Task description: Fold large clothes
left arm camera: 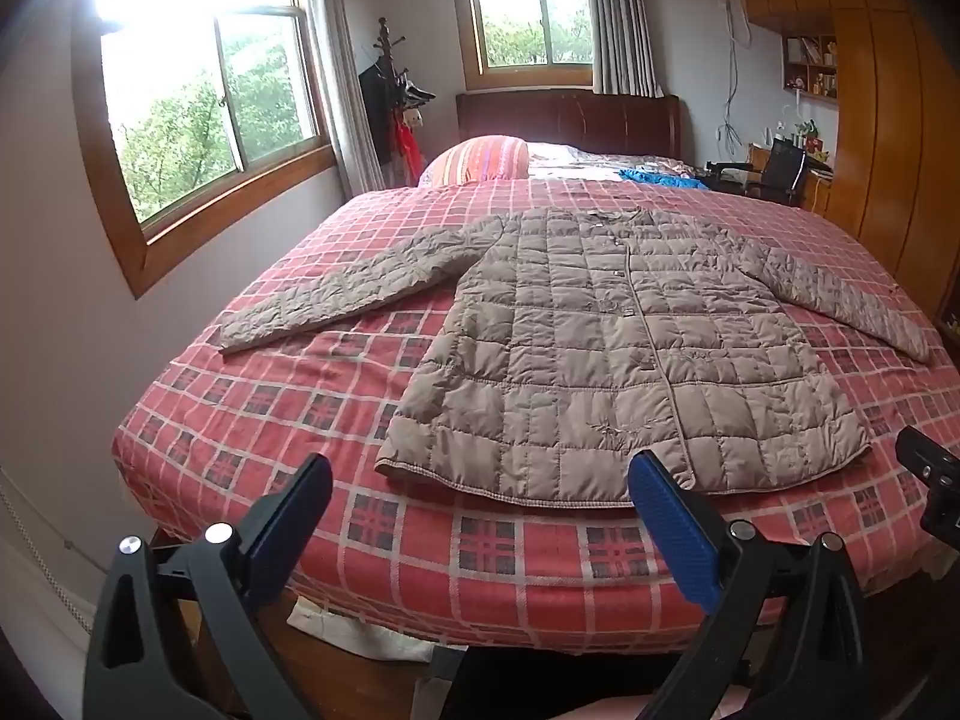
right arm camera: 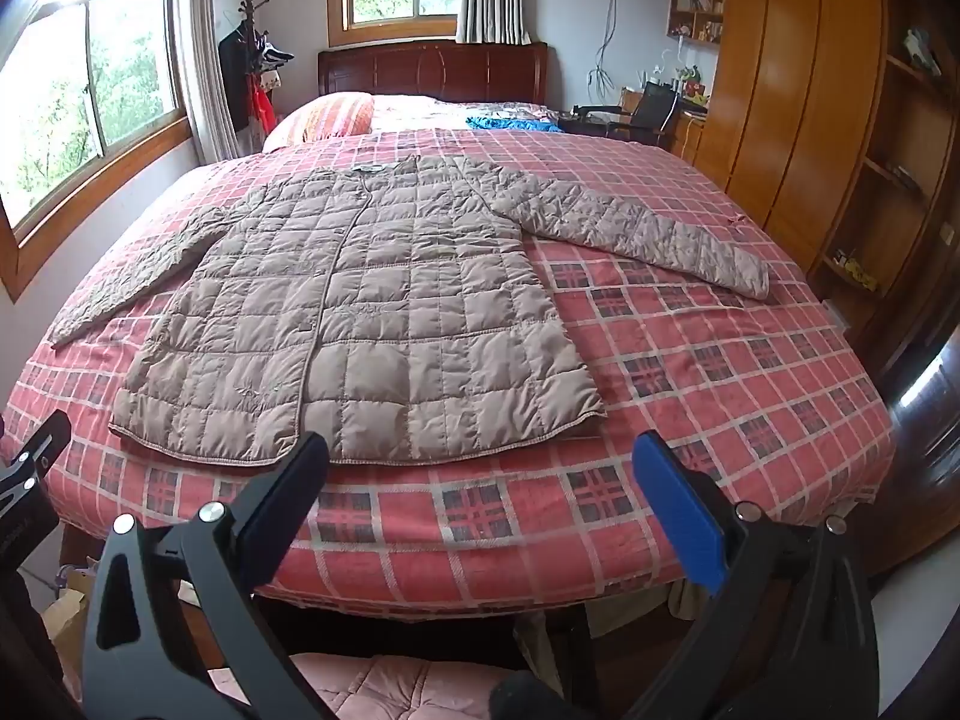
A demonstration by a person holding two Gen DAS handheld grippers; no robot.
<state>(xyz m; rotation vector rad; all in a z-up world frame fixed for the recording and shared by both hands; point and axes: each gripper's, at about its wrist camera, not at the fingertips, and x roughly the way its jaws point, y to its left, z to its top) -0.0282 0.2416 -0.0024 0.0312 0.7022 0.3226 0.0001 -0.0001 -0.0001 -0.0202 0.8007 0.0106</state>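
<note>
While both grippers hang short of the bed's foot edge, nothing is grasped.
jacket: beige quilted, spread flat front-up on red plaid bedspread, hem toward cameras, collar at 12 o'clock
sleeves: out toward 9 and 3 o'clock
left gripper: jaws spread wide, empty, hem just beyond
right gripper: jaws spread wide, empty, hem just beyond
pillow: 11 o'clock, by headboard

Ahead of the tongs spreads a red plaid bedspread, with a striped pillow and dark wooden headboard far beyond. Wooden wardrobes stand to the right, windows to the left.
</note>
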